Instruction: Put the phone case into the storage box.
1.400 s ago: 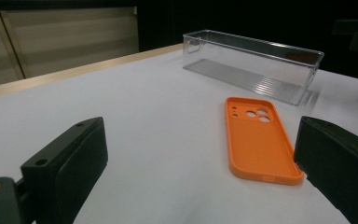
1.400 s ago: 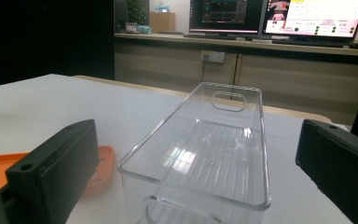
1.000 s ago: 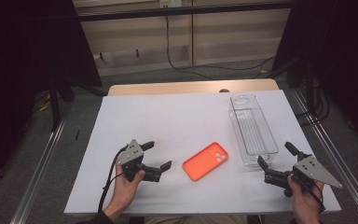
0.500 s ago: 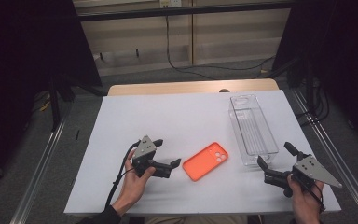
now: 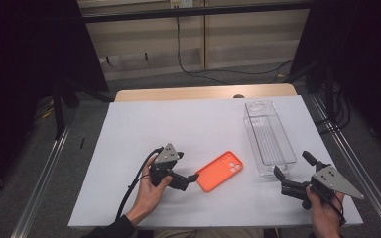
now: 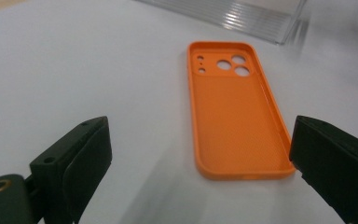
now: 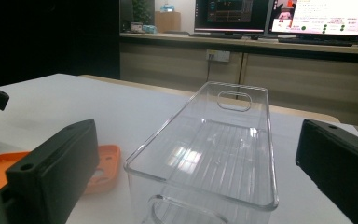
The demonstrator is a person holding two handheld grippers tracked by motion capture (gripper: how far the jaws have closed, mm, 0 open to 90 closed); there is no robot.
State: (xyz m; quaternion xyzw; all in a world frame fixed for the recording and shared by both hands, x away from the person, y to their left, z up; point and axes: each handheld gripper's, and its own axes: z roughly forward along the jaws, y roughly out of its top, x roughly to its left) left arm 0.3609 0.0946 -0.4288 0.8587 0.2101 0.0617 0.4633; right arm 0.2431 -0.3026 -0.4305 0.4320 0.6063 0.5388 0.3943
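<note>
An orange phone case (image 5: 220,171) lies inside-up on the white table, camera holes toward the far right. My left gripper (image 5: 187,166) is just to the left of it, open, with its jaws pointing at the case's near end. In the left gripper view the case (image 6: 235,116) lies ahead between the wide-open jaws of the left gripper (image 6: 200,135), untouched. A clear plastic bin (image 5: 269,139) stands empty at the right. My right gripper (image 5: 291,163) hovers open by the bin's near end. The right gripper view has the bin (image 7: 214,154) straight ahead of the right gripper (image 7: 198,130) and the case (image 7: 102,163) to the left.
The white table top (image 5: 178,124) ends in a wooden strip (image 5: 203,92) at the far side. Metal rails (image 5: 44,168) run along both sides of the table. Monitors (image 7: 326,14) glow on a bench beyond.
My left gripper has moved right across the table, up to the near end of the phone case. The right gripper, the case and the bin have stayed put.
</note>
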